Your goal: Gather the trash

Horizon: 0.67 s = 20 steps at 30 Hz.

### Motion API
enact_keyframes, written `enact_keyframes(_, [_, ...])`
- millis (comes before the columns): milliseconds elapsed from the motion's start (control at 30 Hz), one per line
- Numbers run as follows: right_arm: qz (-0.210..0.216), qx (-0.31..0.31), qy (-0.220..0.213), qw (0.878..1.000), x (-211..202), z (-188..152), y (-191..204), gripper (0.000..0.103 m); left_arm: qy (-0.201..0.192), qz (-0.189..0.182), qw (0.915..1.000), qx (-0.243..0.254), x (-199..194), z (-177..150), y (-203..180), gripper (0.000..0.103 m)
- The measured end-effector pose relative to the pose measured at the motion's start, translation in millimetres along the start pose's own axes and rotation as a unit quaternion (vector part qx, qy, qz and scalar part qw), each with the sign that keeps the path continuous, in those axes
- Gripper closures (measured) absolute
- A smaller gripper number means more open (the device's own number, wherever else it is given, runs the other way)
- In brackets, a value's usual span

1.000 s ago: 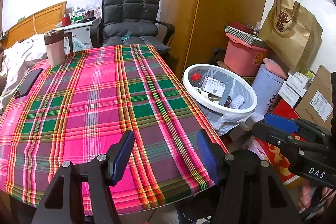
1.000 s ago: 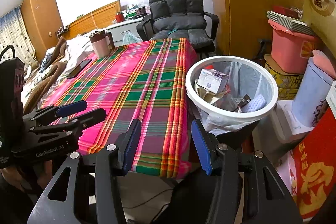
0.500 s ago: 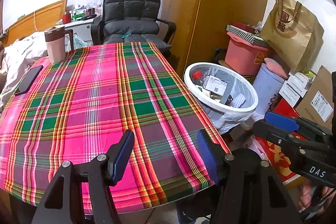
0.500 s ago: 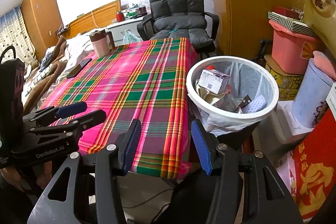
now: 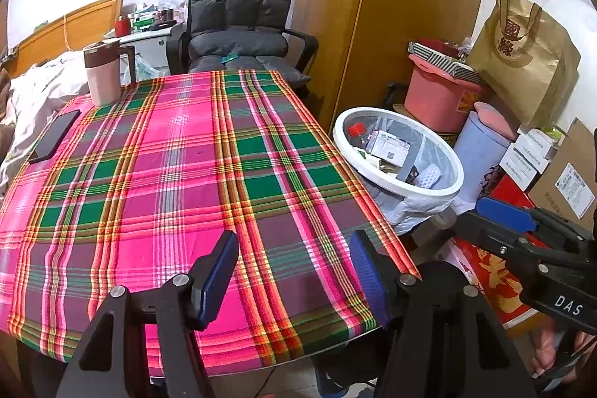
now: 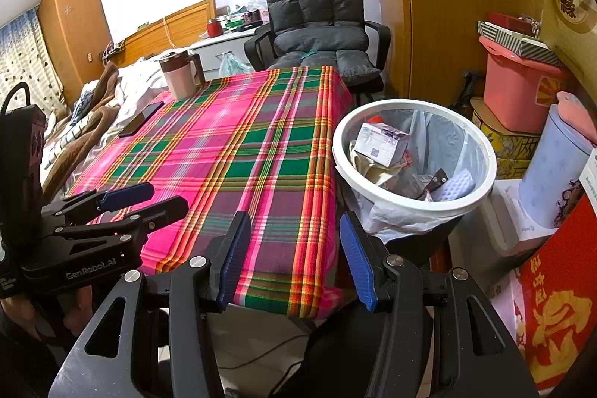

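Beside the plaid-covered table [image 5: 179, 174], right of its edge: white waste bin [image 6: 413, 155], lined with a plastic bag. Contents noted: small printed carton [image 6: 380, 144], red-capped bottle [image 5: 356, 129], white sponge [image 6: 460, 187], dark wrapper [image 6: 434, 183]. Change since a second ago: slight; both views are framed marginally higher, bin and table items unmoved. Left gripper [image 5: 294, 271]: jaws held apart, nothing between, over the table's near edge, bin ahead to its right. Right gripper [image 6: 294, 248]: jaws apart, unloaded, bin just ahead-right. Mug [image 5: 102, 73] and phone [image 5: 54, 136] recorded at the far-left table side.
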State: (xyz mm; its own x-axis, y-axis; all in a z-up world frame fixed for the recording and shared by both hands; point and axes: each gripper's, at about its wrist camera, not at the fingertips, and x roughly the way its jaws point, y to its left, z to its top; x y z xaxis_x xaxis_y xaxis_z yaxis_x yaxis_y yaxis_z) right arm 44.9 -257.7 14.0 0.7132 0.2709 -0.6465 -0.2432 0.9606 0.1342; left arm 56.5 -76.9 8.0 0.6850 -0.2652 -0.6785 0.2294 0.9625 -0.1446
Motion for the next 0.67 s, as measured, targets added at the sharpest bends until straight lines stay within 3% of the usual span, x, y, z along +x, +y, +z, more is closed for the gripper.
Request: enact_keyframes(667, [0.001,0.0,0.001,1.0,0.8,-0.1,0.9,0.051,0.002,0.006,1.0,0.0,1.0,-4.2,0.5,0.041])
